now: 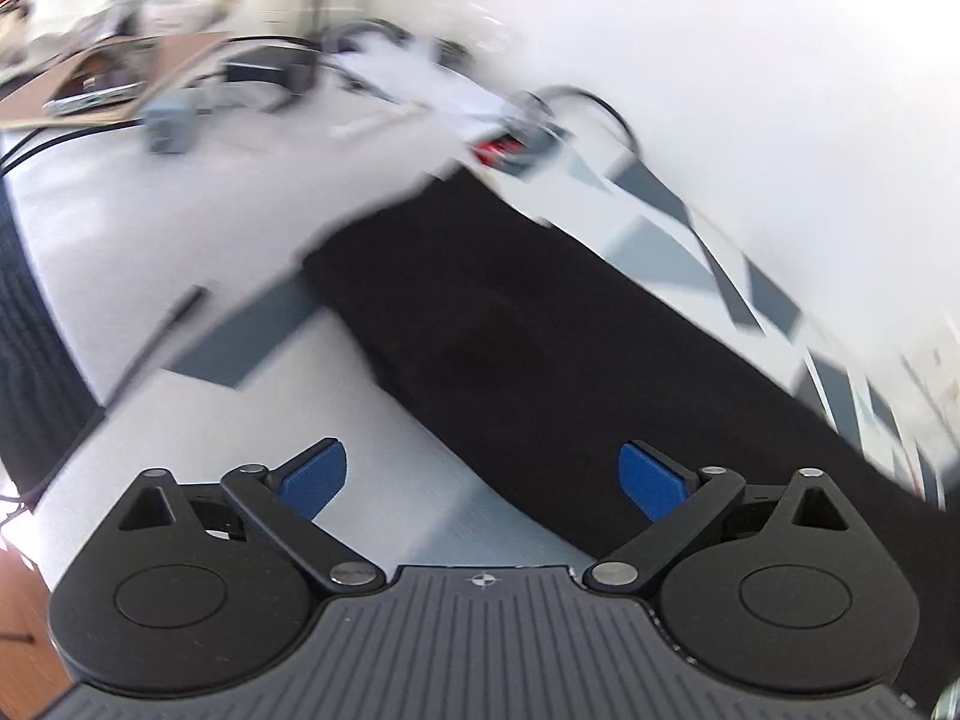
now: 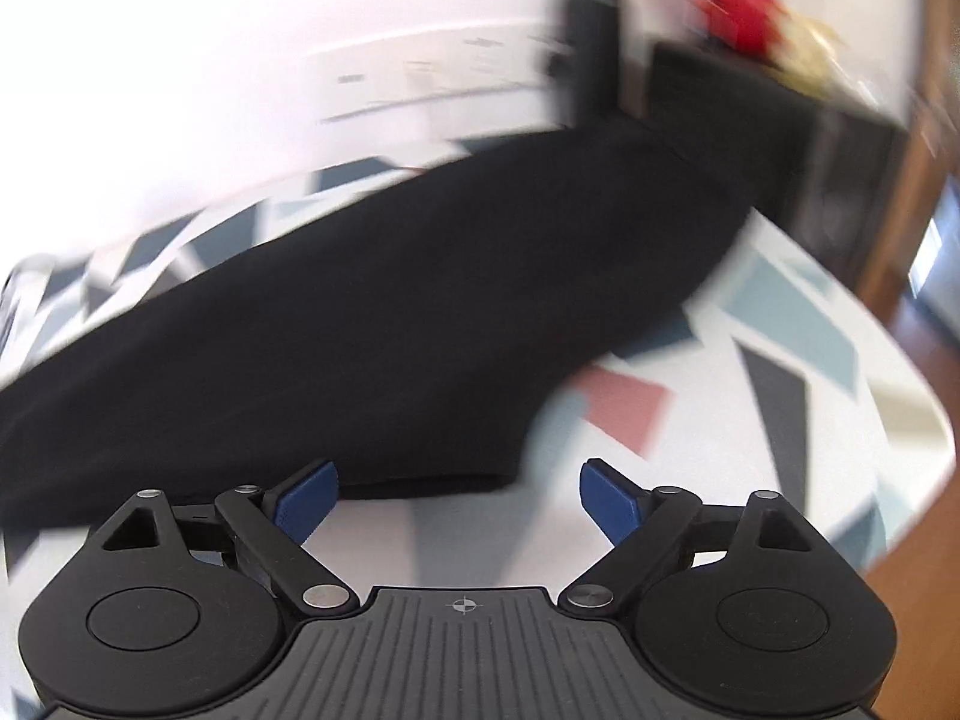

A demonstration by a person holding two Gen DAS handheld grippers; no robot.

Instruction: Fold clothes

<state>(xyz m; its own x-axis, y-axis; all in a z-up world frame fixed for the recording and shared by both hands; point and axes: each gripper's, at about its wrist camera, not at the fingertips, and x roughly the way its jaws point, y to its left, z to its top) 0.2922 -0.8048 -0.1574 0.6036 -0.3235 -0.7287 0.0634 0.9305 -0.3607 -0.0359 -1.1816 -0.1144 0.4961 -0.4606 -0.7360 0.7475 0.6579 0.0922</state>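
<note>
Left wrist view: the left gripper (image 1: 483, 480) hangs with jaws spread, empty, above the near edge of the black garment (image 1: 510, 324), which lies as a long folded strip across the patterned table (image 1: 654, 240); right wrist view: the right gripper (image 2: 459, 501) is likewise released, nothing between its pads, at the garment's (image 2: 372, 300) near right corner; soft, light and limp, it is probably best pinched at corners.

Both grippers alike: left gripper (image 1: 483, 477), right gripper (image 2: 459, 501), black linkage arms w/ silver pivot screws, blue ribbed pads (image 1: 315, 477), grey ridged body, crosshair mark centre.
</note>
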